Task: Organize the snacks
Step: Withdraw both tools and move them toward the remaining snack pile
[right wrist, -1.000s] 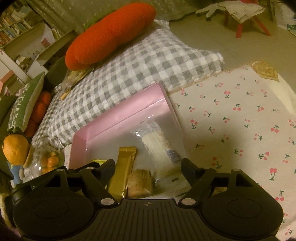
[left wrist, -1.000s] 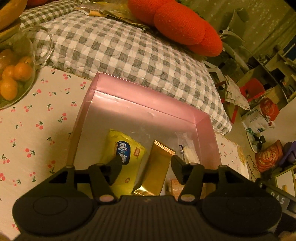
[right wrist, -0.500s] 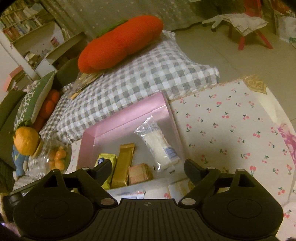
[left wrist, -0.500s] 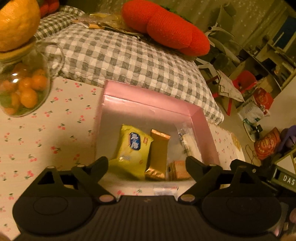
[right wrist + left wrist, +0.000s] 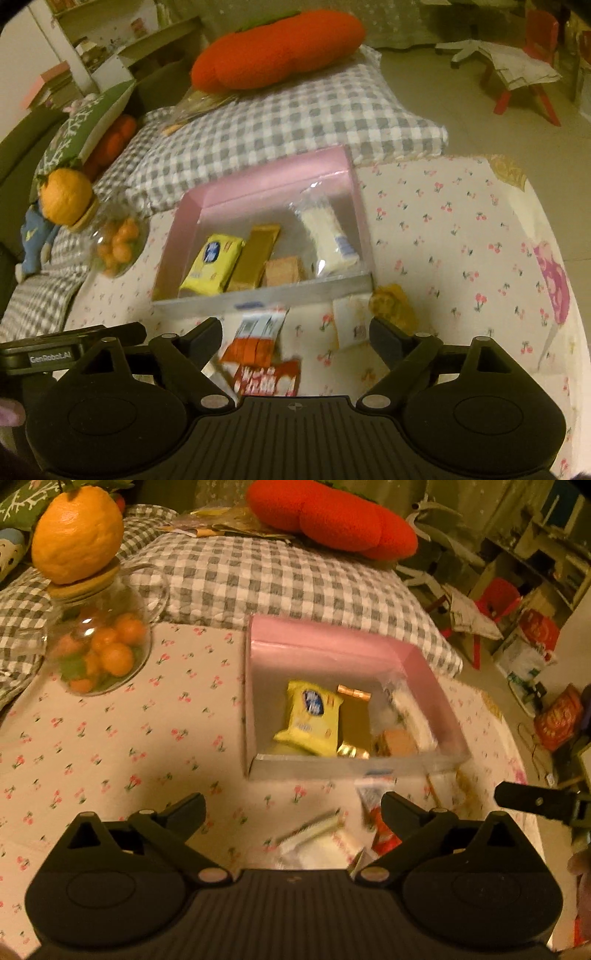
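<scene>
A pink box (image 5: 325, 638) (image 5: 266, 177) sits on the cherry-print tablecloth. It holds a yellow packet (image 5: 312, 718) (image 5: 212, 266), a gold bar (image 5: 354, 723) (image 5: 256, 254), a brown biscuit pack (image 5: 282, 271) and a clear bag of white snack (image 5: 328, 236). Loose snacks lie in front of the box: red-and-white packets (image 5: 262, 354), a white packet (image 5: 321, 842) and a yellow snack (image 5: 391, 304). My left gripper (image 5: 291, 812) is open and empty, above the loose snacks. My right gripper (image 5: 295, 332) is open and empty over the red packets.
A glass jar of small oranges (image 5: 99, 646) (image 5: 116, 240) with a big orange on its lid stands left of the box. A grey checked cushion (image 5: 277, 576) and a red plush (image 5: 332, 517) lie behind the box. The table edge (image 5: 554, 229) curves at the right.
Both grippers have drawn back from the box and opened wider. The left one had its fingers down in the box over the yellow packet; the loose snacks in front have come into view.
</scene>
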Tool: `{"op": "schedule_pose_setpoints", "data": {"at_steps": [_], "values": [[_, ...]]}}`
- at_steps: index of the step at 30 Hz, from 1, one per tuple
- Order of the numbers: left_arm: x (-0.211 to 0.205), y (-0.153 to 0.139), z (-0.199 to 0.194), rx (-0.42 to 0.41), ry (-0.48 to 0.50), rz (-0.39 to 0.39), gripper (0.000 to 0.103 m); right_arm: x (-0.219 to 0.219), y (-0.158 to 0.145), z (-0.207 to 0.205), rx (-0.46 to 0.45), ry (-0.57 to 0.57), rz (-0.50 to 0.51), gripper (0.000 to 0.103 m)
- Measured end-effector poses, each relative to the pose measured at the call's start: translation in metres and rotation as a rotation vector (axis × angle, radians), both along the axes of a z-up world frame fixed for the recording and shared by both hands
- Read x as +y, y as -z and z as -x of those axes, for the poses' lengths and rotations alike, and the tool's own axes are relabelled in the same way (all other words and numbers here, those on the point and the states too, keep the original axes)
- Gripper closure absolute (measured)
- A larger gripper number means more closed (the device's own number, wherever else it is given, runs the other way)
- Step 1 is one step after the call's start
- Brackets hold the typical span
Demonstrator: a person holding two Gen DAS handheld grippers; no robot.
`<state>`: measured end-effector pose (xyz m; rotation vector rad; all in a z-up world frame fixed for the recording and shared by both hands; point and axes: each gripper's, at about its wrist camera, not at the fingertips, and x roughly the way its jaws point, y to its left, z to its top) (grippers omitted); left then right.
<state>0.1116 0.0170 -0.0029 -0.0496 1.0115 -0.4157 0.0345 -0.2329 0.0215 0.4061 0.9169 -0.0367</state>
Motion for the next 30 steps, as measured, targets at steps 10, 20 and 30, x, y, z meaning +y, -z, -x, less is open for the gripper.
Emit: {"op": "schedule_pose_setpoints", "data": {"at_steps": [10,20,30], "values": [[0.022,0.011,0.021,0.041,0.017,0.023,0.002,0.0,0.005,0.028,0.006,-0.02,-0.031,0.014],[0.038,0.034,0.037,0.078,0.113,0.013,0.01,0.017,0.022,0.046,0.069,-0.201,-0.105,0.014],[0.041,0.054,0.05,0.092,0.238,-0.044,0.019,0.04,0.056,0.052,0.225,-0.318,-0.128,0.014]]}}
